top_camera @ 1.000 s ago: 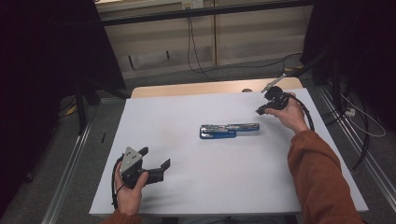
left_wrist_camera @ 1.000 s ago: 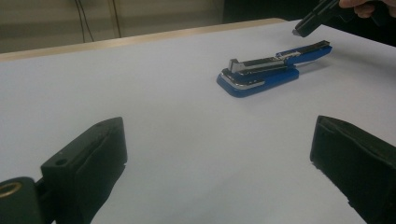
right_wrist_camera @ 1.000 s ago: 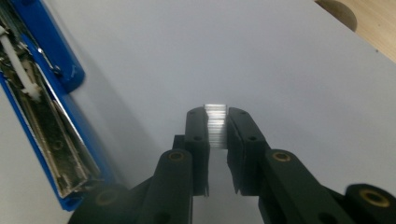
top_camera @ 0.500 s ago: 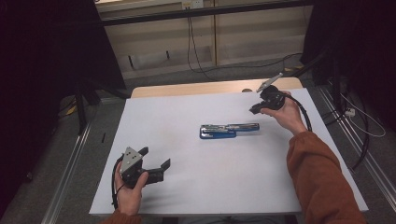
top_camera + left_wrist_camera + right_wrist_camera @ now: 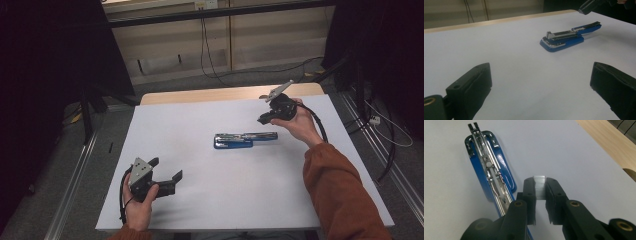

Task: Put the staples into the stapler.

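Gripping a strip of staples (image 5: 539,187) between its clenched pads, the right gripper (image 5: 540,191) hovered lower centre of its view | opened blue stapler (image 5: 489,167) lay upper left of those jaws, apart, on the white table (image 5: 210,200) | left gripper (image 5: 165,172) at lower left of the high view, jaws released, stapler (image 5: 569,36) well beyond them.

One opened blue stapler (image 5: 245,140), one staple strip (image 5: 539,187), two tongs.

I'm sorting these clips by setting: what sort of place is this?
Probably a lab or workshop recording station, not a home. A white-covered table stands on a bare floor with loose cables and metal rails; on it lies an opened blue stapler.
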`<state>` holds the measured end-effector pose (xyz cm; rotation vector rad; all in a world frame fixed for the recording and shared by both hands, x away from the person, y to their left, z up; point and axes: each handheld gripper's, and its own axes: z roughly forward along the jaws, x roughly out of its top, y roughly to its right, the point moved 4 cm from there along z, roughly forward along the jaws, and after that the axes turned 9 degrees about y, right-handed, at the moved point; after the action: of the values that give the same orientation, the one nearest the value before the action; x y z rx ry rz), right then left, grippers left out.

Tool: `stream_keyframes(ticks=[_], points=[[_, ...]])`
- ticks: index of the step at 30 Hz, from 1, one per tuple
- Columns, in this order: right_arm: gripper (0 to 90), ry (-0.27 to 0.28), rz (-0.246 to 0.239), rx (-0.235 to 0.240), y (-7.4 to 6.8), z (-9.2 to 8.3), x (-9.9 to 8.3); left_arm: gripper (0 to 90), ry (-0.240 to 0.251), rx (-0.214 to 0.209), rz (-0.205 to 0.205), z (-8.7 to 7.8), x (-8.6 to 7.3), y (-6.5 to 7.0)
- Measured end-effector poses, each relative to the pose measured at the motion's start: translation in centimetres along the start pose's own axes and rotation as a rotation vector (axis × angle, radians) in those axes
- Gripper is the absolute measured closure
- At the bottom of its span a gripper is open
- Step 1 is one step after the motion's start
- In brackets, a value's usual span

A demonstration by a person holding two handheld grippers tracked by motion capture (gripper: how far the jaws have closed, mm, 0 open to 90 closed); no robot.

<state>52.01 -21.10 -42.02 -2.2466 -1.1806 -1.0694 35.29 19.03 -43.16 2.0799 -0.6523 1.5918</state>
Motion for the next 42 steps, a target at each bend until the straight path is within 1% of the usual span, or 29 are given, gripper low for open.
stream_keyframes(ticks=[5, 11, 13, 16, 18, 25, 30, 31, 33, 42], points=[[79.3, 0.004, -0.025, 0.015, -0.7, 0.2, 0.5, 4.0, 0.000, 0.000, 0.000, 0.0, 0.0, 0.0], [79.3, 0.017, -0.040, 0.045, -1.6, 0.7, 1.0, 4.0, 0.000, -0.001, 0.000, 0.0, 0.0, 0.0], [79.3, 0.018, -0.043, 0.050, -1.7, 0.8, 1.1, 4.0, 0.000, -0.001, 0.000, 0.0, 0.0, 0.0], [79.3, 0.020, -0.034, 0.057, -1.8, 1.1, 1.1, 4.0, 0.000, 0.000, 0.000, 0.0, 0.0, 0.0], [79.3, 0.018, -0.042, 0.065, -1.9, 1.2, 1.1, 4.0, 0.000, 0.001, -0.005, 0.0, 0.0, 0.0], [79.4, 0.027, -0.054, 0.098, -2.6, 1.7, 1.4, 4.0, -0.001, -0.001, -0.001, 0.0, 0.0, 0.0], [79.3, 0.031, -0.060, 0.113, -3.1, 2.1, 1.6, 4.0, -0.005, -0.006, 0.000, 0.1, 0.0, -0.1], [79.3, 0.032, -0.059, 0.115, -3.2, 2.2, 1.7, 4.0, -0.005, -0.008, -0.007, 0.1, -0.1, -0.1], [79.3, 0.040, -0.056, 0.130, -3.4, 2.3, 1.8, 4.0, -0.007, -0.006, -0.008, 0.1, -0.1, -0.1], [79.4, 0.043, -0.071, 0.159, -4.2, 3.1, 2.4, 4.0, -0.011, -0.005, -0.008, 0.1, -0.1, -0.1]])
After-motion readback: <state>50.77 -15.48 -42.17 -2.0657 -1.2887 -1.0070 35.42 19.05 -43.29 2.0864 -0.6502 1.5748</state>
